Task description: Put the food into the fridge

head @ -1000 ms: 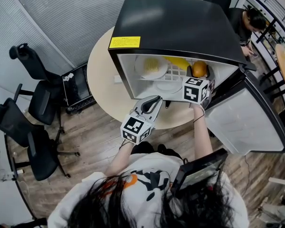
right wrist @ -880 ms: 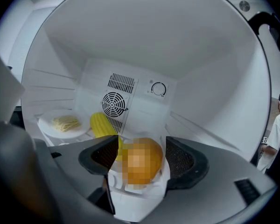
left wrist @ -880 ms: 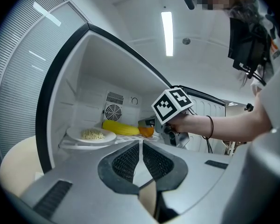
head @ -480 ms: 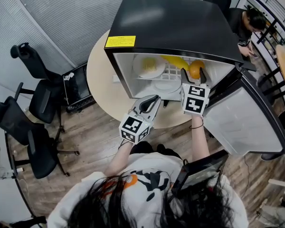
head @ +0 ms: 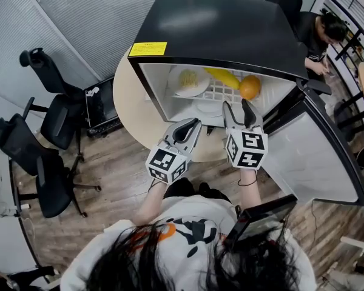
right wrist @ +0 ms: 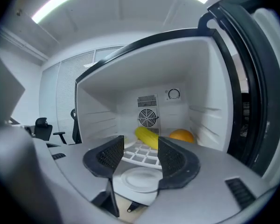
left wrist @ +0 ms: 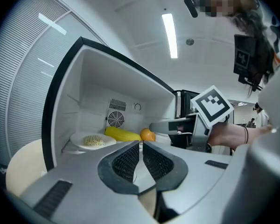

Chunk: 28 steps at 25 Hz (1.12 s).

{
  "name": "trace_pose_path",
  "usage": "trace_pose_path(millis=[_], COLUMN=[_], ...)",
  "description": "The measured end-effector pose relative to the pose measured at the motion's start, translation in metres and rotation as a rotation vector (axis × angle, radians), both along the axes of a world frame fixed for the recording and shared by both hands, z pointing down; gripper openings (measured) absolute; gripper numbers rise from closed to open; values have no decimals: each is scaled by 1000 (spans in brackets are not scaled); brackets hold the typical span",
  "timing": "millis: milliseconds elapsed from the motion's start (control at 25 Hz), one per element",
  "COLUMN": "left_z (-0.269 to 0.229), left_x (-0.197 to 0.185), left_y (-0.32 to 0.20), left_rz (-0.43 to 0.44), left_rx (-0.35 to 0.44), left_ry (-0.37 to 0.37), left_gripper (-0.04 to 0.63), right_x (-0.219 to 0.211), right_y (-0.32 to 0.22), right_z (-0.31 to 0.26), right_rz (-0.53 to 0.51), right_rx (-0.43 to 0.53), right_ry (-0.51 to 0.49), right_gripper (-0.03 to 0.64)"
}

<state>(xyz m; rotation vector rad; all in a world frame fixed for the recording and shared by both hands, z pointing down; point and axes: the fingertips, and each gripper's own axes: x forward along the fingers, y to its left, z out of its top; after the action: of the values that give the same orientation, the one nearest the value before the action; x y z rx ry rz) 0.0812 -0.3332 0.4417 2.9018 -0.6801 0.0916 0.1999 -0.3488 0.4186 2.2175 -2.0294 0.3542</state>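
The black mini fridge (head: 218, 29) stands open on the round table. On its wire shelf lie a plate of noodles (head: 191, 82), a yellow corn cob (head: 225, 77) and an orange (head: 250, 87). My right gripper (head: 238, 107) hovers just outside the fridge mouth and points in. It is open; its jaws have just been closing, with nothing between them. In the right gripper view the corn (right wrist: 147, 136) and the orange (right wrist: 181, 136) lie beyond the pads. My left gripper (head: 194, 123) is held in front of the fridge, shut and empty. Its own view shows the noodles (left wrist: 92, 140).
The fridge door (head: 315, 156) hangs open at the right. An empty white plate (right wrist: 140, 178) lies on the fridge floor under the shelf. Office chairs (head: 42, 156) stand at the left. A person (head: 318, 32) sits at the back right. The table edge (head: 130, 108) runs beside the fridge.
My right gripper has drawn back out of the fridge, away from the orange, which stays on the shelf. Its jaws stand narrower. The left gripper has hardly moved.
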Motion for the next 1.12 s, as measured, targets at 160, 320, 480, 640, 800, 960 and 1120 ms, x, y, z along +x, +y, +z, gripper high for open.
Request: trace_pose_path(millis=[160, 320, 480, 640, 800, 960, 1120], left_z=[-11, -9, 0, 14, 18, 14, 10], left_x=[1, 0, -6, -15, -20, -25, -37], left_y=[7, 21, 36, 50, 59, 61, 65], left_rz=[-46, -95, -151, -194, -214, -226, -243], left_rx=[10, 2, -16, -43, -51, -39, -28], left_ry=[20, 17, -3, -38, -57, -56, -46], left_gripper=[15, 15, 15, 17, 15, 17, 17], right_x=[-14, -22, -31, -45, -56, -65, -77], right_y=[15, 29, 40, 48, 54, 55, 57], right_z=[2, 13, 28, 39, 45, 41, 34], right_rz=[-78, -137, -205, -262, -298, -327, -345], right_rx=[2, -9, -35, -54, -64, -58, -39], right_ry=[-24, -73, -114, -144, -170, -181, -186], right_gripper=[213, 168, 152, 141, 126, 110, 94])
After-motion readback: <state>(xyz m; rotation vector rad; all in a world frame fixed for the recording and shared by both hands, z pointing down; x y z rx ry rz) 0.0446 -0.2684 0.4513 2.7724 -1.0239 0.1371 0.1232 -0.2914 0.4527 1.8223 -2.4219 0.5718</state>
